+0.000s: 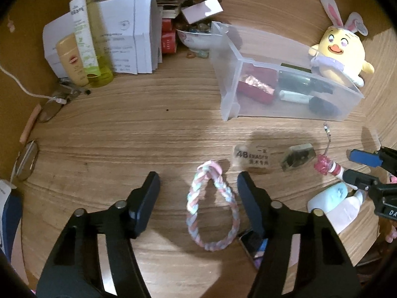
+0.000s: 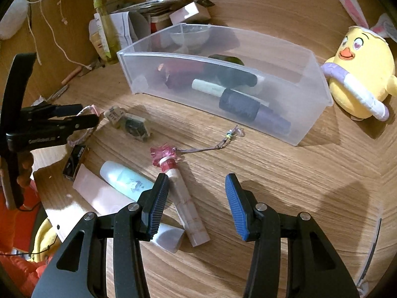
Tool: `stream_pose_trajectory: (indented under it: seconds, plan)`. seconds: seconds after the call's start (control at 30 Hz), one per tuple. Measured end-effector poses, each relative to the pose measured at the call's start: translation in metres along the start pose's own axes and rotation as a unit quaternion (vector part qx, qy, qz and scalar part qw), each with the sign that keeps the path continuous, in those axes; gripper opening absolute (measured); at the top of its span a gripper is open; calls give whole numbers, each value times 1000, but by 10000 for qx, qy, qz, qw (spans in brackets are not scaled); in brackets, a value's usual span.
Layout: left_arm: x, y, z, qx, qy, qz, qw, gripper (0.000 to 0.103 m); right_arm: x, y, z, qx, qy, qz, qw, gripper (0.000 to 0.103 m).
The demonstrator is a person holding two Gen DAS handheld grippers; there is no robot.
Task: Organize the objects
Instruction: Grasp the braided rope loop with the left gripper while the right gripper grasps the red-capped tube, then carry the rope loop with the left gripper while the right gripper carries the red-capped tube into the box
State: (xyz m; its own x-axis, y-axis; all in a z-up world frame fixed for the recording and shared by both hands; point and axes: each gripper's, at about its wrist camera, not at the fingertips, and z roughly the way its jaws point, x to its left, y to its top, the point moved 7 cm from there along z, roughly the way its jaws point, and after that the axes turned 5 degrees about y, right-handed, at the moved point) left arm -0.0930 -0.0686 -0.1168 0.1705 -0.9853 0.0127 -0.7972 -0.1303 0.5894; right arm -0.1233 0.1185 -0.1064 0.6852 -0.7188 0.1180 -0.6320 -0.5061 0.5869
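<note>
A pink, white and blue braided loop (image 1: 211, 206) lies flat on the wooden desk (image 1: 136, 136). My left gripper (image 1: 198, 176) stands open around it, one finger on each side, pads clear of it. My right gripper (image 2: 197, 175) is open just above the desk. A pink tube with a red cap (image 2: 188, 211) lies under its left finger (image 2: 158, 198) and reaches into the gap. A pale blue tube (image 2: 126, 180) and a pink charm on a cord (image 2: 163, 152) lie close by. A clear plastic bin (image 2: 223, 58) behind holds a red box and dark tubes.
An eraser (image 1: 251, 160) and a hexagonal piece (image 1: 297, 159) lie past the loop. A yellow plush chick (image 2: 359, 74) stands right of the bin. Bottles, white boxes (image 1: 124, 39) and a bowl (image 1: 193, 39) crowd the back left, with a white cable (image 1: 22, 87) beside them.
</note>
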Motion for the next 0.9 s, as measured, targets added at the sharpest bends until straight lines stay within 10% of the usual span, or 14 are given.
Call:
stream_pose_trajectory:
  seconds: [0.4,0.9]
  plan:
    - [-1,5,4,-137,-80,-40,9999,18,-3,1,8,-13,-23,76,10000,14]
    - [4,21,-26,-534,-60,-232,9983,18,-18,17,-26,-593,-59,369,9975,14]
